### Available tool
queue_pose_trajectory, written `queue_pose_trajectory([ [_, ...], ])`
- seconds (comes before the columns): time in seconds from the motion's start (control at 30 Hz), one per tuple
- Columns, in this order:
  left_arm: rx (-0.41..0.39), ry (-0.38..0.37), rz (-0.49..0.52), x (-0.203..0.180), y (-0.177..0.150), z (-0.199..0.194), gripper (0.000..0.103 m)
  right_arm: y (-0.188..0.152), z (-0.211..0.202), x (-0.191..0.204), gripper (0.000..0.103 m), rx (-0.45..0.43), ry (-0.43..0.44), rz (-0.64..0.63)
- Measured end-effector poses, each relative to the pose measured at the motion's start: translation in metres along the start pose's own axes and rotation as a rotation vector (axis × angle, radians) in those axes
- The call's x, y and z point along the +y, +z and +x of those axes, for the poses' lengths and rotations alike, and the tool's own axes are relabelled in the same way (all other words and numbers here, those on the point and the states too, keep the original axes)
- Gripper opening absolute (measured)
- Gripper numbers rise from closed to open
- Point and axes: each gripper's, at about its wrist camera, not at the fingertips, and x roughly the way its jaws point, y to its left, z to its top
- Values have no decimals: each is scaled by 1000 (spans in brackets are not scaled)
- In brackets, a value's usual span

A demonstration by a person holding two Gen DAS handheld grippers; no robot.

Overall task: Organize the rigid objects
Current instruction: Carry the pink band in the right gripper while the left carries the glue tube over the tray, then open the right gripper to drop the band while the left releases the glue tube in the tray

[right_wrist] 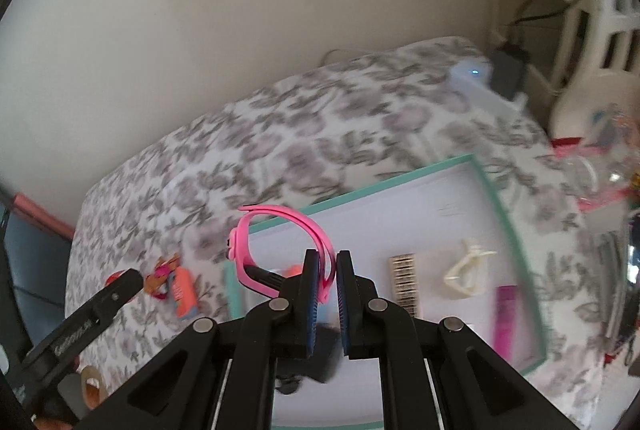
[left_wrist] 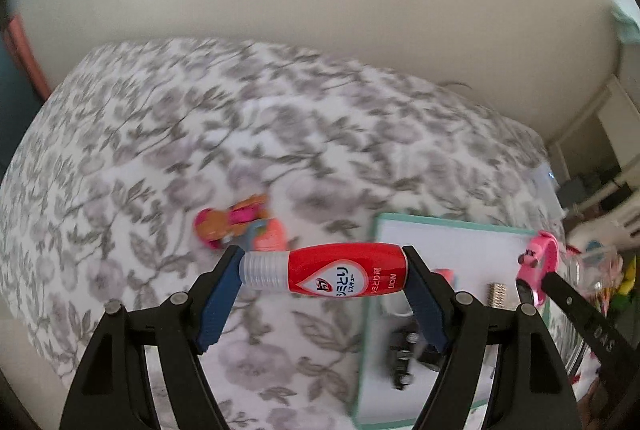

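The left gripper (left_wrist: 324, 270) clamps a red bottle (left_wrist: 347, 271) lengthwise above the bedspread; the right gripper (right_wrist: 328, 270) pinches a pink watch (right_wrist: 276, 250); the teal-rimmed tray (right_wrist: 496, 198) at 3 o'clock of the bottle holds a battery strip (right_wrist: 405, 280), white loop (right_wrist: 466, 270) and magenta tube (right_wrist: 505, 318).

Red bottle (left_wrist: 347, 271) label reads "LION" beside Japanese "シミとり"; other lettering too blurred

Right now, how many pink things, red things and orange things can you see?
Pink: 2, the pink band in the right gripper and a pink tube in the tray.
Red: 1, the red bottle in the left gripper.
Orange: 1, an orange toy.
Total: 4.
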Motion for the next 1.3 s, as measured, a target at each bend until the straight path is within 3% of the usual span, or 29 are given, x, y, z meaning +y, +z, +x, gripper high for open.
queue_pose_trajectory([
  [0.23, -13, -3, 179, -71, -19, 6, 79, 7, -7, -40, 9, -7, -101, 56],
  [0.5, -3, 71, 344, -123, -48, 33, 79, 0, 17, -55, 9, 79, -168, 35],
  [0.77, 33, 75, 355, -126, -56, 56, 79, -10, 39, -56, 10, 149, -210, -1],
  [1.3, 59, 77, 391, -132, -64, 65, 79, -9, 41, -51, 13, 163, -238, -28],
])
